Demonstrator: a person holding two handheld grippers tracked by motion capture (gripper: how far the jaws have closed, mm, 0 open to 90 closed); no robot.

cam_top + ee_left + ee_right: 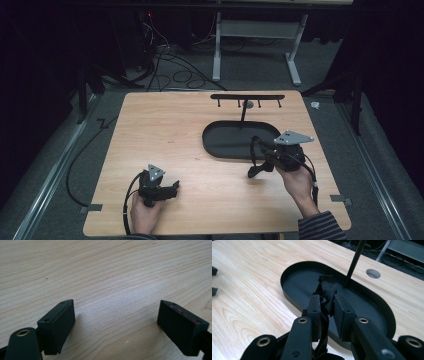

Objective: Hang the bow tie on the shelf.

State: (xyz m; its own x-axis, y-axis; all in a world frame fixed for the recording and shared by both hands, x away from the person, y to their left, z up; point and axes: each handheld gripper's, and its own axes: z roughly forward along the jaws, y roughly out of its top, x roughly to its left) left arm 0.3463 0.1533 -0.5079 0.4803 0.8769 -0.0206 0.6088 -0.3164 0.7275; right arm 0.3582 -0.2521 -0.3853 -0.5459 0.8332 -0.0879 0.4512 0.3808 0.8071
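Black strap (pixel 327 293) was pinched between right gripper (pixel 327 305) jaws, above near rim of black oval tray (pixel 292 271); long axis ran along jaws, top end toward rack post (pixel 354 261), tail hanging below; risk: limp strap slips from narrow pinch, or snags post; left gripper (pixel 115 325) spread wide, empty, over bare wooden table (pixel 105 272).

The black strap (pixel 327 293) runs down between the jaws, its lower end hidden.

A lab: dark curtains, floor cables (pixel 170 70), lone wooden table (pixel 165 125).
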